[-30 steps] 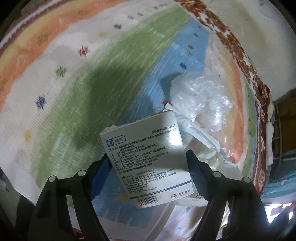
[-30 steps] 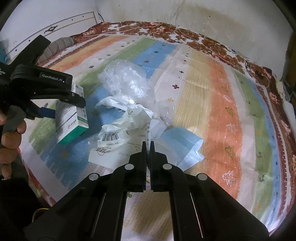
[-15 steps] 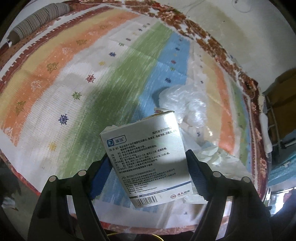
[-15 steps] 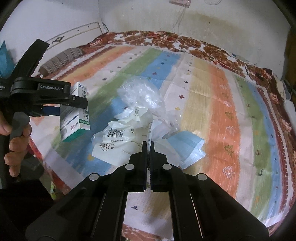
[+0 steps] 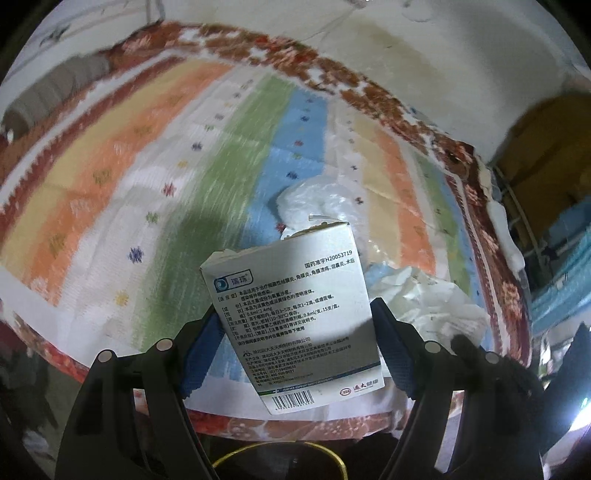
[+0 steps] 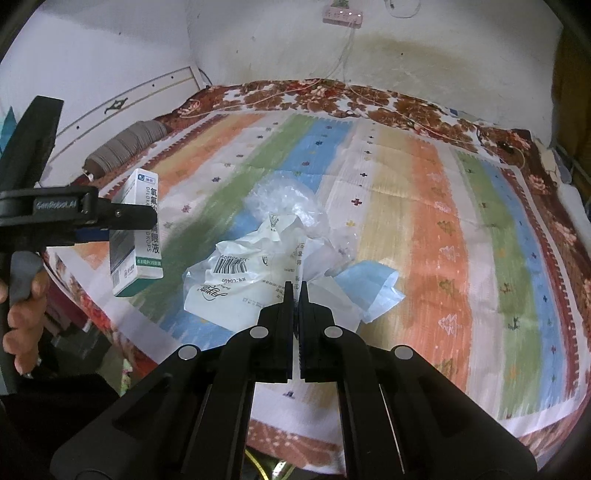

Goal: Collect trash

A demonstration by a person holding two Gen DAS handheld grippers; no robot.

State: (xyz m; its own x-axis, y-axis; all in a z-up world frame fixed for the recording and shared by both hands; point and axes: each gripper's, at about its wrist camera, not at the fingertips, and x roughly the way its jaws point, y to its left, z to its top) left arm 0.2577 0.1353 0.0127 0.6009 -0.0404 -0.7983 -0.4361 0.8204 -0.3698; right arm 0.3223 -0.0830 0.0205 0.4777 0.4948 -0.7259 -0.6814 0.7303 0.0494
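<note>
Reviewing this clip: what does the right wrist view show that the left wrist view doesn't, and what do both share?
Only the right wrist view shows the person's hand on the left handle, the wall power strip, the white barcoded bag and the shut right tongs. Only the left wrist view shows the box's printed back panel and a yellow hoop below. Both share the eye-drop box clamped in the left tongs, clear plastic and the striped blanket.

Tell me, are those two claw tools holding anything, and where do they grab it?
The left gripper clamps the medicine box by its two narrow sides. The right gripper is shut, pinching an edge of the white plastic packaging.
</note>
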